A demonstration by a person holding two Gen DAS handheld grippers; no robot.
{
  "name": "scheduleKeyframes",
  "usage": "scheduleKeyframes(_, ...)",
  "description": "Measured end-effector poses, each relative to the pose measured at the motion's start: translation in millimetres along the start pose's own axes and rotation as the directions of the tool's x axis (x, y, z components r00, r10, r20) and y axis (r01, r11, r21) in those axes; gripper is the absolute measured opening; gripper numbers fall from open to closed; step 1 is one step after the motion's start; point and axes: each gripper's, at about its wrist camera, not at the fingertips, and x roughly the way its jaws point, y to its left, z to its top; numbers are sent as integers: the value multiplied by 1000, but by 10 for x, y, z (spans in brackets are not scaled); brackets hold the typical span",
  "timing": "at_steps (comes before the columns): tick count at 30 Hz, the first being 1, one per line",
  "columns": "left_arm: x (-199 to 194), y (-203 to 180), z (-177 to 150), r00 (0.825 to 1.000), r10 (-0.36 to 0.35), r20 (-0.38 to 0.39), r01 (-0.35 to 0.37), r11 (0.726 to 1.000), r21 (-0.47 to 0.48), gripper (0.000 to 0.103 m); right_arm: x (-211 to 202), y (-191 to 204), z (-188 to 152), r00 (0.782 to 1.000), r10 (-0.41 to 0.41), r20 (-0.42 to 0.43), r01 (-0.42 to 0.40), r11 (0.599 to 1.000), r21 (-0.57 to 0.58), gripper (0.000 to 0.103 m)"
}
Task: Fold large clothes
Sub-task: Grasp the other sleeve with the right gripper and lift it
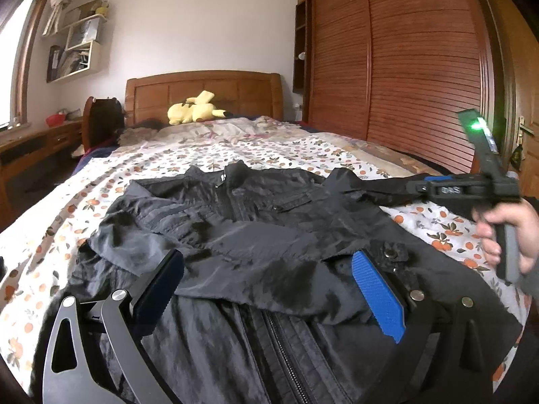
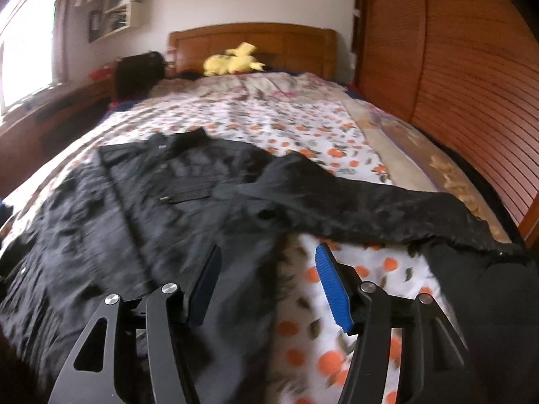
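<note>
A black zip jacket [image 1: 256, 235] lies face up on the bed, collar toward the headboard. Its left sleeve is folded across the chest; its right sleeve [image 2: 387, 208] stretches out to the right over the bedspread. My left gripper [image 1: 269, 289] is open, low over the jacket's lower front by the zip, holding nothing. My right gripper [image 2: 267, 286] is open and empty, above the jacket's right edge and the sheet below the outstretched sleeve. In the left wrist view the right gripper [image 1: 417, 187] shows at the far right, near that sleeve.
The bed has an orange-print bedspread [image 1: 188, 158] and a wooden headboard [image 1: 202, 91] with a yellow plush toy [image 1: 193, 109] before it. A wooden slatted wardrobe [image 1: 404, 67] runs along the right side. A desk [image 1: 37, 141] and chair stand at the left.
</note>
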Motion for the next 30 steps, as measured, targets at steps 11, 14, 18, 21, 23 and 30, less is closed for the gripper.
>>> scheduleKeyframes(11, -224, 170, 135, 999, -26, 27, 26, 999, -19, 100, 781, -600, 89, 988, -68, -140, 91, 982, 167, 56)
scheduleKeyframes(14, -285, 215, 164, 999, -27, 35, 28, 999, -22, 100, 927, -760, 41, 982, -76, -176, 116, 966, 229, 56)
scheduleKeyframes(18, -359, 268, 205, 999, -15, 51, 16, 1000, -18, 100, 1061, -964, -7, 977, -61, -204, 126, 939, 321, 56)
scheduleKeyframes(21, -373, 315, 222, 999, -15, 51, 16, 1000, -26, 100, 1097, -1051, 5, 979, -36, -201, 112, 918, 380, 56)
scheduleKeyframes(23, -363, 336, 221, 999, -15, 46, 16, 999, -32, 100, 1118, -1097, 26, 980, -21, -196, 103, 902, 420, 56)
scheduleKeyframes(30, -370, 355, 210, 999, -18, 48, 20, 999, -41, 100, 1178, -1183, 128, 984, -5, -177, 93, 867, 489, 56)
